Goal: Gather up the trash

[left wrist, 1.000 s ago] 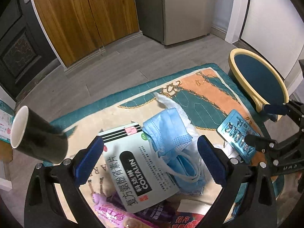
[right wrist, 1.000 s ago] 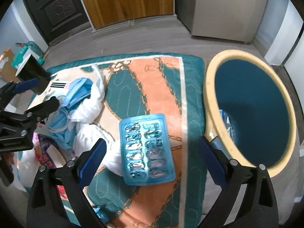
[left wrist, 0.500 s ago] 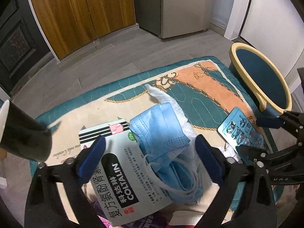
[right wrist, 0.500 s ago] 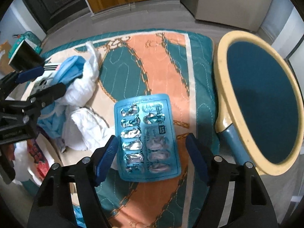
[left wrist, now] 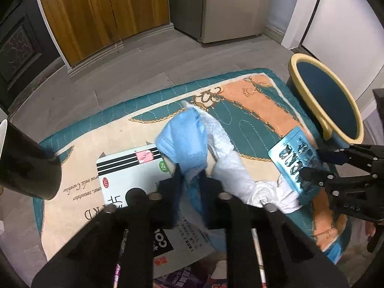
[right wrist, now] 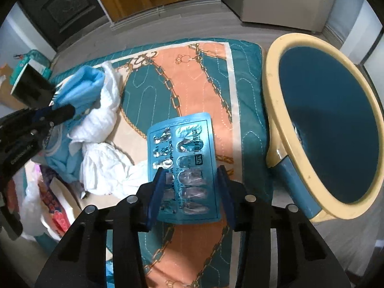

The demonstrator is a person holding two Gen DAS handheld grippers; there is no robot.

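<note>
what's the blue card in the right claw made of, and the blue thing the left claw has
Blister pack: looks like glossy blue foil with clear plastic bubbles; it glints. Face mask: seems soft matte nonwoven fabric; it bunches and folds where the left claw pinches it.

On the mat: blister pack near its right edge, tissue wad left of the pack, face mask beyond the wad, medicine box under the mask. Off the mat's right edge, the bin; at its far left, the cup.
</note>
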